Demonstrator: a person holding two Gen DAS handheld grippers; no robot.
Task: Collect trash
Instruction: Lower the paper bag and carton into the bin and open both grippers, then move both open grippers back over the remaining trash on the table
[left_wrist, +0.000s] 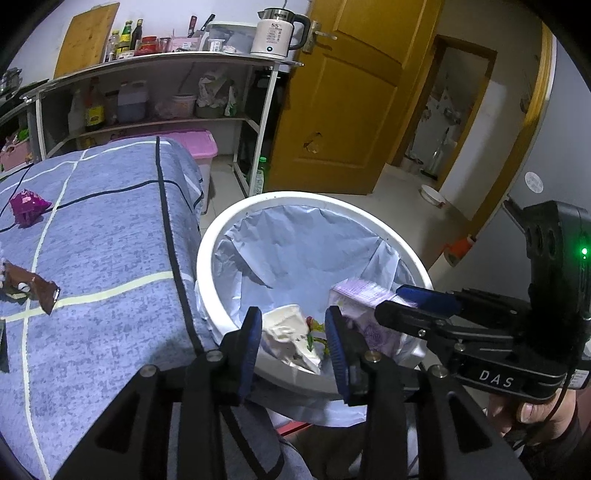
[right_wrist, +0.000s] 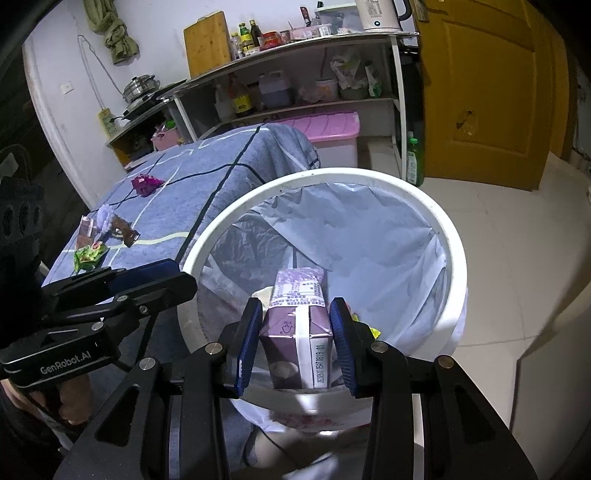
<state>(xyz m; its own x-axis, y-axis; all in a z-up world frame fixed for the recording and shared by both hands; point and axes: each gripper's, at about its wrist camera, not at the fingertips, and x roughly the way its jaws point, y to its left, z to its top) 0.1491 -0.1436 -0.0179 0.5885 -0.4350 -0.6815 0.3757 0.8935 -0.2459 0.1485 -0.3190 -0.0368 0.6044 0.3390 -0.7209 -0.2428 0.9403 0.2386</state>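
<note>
I have both grippers over the white bin (right_wrist: 448, 236), which stands right against the edge of the table under the blue checked cloth (left_wrist: 110, 236). Right gripper (right_wrist: 295, 336) is clamped on a purple carton (right_wrist: 295, 332): pads press both side faces, no gap visible. The carton's long axis runs straight out along the fingers, away from the camera; its near end sits between the pads and its far end with the printed label points forward and down into the bin mouth, above the pale liner (right_wrist: 369, 229). In the left wrist view the same carton (left_wrist: 364, 295) sticks out past the right gripper's (left_wrist: 380, 310) tips, over the near right part of the rim. Left gripper (left_wrist: 293, 338) is held over the near rim, jaws about halfway apart. Directly between them I see a crumpled white wrapper (left_wrist: 286, 332) with a green-yellow scrap beside it, but I can't tell whether the pads touch it or it just lies lower in the bin. On the cloth: magenta wrapper (left_wrist: 27, 206) toward the far side, brown wrapper (left_wrist: 33, 288) nearer, and in the right wrist view a green-yellow wrapper (right_wrist: 88, 256) by the near edge. All three well apart from the bin.
</note>
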